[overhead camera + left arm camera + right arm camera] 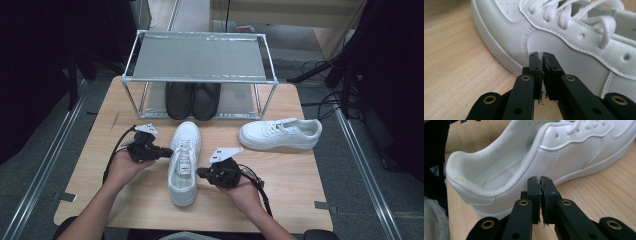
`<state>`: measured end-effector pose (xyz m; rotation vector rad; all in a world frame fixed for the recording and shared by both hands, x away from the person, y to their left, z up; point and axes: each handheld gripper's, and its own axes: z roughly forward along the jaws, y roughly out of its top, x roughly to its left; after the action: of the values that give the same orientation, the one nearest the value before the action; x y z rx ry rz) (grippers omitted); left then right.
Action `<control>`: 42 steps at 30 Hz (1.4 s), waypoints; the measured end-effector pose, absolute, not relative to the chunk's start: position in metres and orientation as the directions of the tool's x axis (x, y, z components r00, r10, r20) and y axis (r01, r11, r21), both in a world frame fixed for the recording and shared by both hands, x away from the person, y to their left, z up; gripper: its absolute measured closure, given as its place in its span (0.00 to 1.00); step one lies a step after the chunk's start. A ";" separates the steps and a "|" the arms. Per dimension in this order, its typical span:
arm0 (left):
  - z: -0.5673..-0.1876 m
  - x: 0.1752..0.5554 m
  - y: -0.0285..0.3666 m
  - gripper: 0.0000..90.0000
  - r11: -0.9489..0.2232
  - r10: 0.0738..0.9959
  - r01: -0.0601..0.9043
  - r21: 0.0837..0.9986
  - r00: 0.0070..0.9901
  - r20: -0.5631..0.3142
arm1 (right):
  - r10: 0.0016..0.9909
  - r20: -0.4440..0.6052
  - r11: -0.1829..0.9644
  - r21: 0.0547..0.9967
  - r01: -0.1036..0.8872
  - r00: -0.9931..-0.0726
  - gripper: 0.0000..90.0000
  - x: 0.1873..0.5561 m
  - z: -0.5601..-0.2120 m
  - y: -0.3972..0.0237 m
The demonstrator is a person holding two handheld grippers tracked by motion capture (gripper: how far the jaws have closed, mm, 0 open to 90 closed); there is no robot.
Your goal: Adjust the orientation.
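A white sneaker [184, 165] lies in the middle of the wooden table [295, 190], toe pointing away from me. My left gripper [170, 151] sits at its left side, tips against the side by the laces. In the left gripper view the jaws [541, 56] stand together with nothing between them, right at the sneaker's side panel [574, 50]. My right gripper [199, 172] is at the sneaker's right side near the heel. In the right gripper view its jaws [539, 180] are also together and empty, just short of the sneaker's heel collar [574, 152].
A second white sneaker [280, 134] lies on its own at the right of the table. A pair of black shoes [192, 100] stands on the lower level of a metal-framed rack [200, 55] at the table's far edge.
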<state>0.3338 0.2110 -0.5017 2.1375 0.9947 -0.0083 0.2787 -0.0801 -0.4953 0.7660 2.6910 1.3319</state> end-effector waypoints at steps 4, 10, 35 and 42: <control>-0.496 0.334 0.209 0.89 -0.433 0.639 0.641 0.634 0.714 -0.286 | 0.469 0.203 0.474 0.763 0.439 -0.860 0.92 0.283 -0.490 -0.096; -0.487 0.332 0.210 0.73 -0.444 0.623 0.626 0.641 0.730 -0.282 | 0.495 0.233 0.444 0.761 0.474 -0.837 0.81 0.292 -0.486 -0.121; -0.483 0.332 0.212 0.44 -0.450 0.612 0.603 0.659 0.746 -0.265 | 0.636 0.201 0.346 0.789 0.508 -0.745 0.68 0.312 -0.470 -0.192; -0.485 0.330 0.214 0.44 -0.457 0.615 0.607 0.649 0.743 -0.262 | 0.683 0.201 0.310 0.791 0.528 -0.702 0.67 0.320 -0.466 -0.217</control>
<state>0.3303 0.2139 -0.4851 2.1817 0.9153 0.0135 0.3201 -0.2172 -0.4657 1.1207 2.3988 1.3441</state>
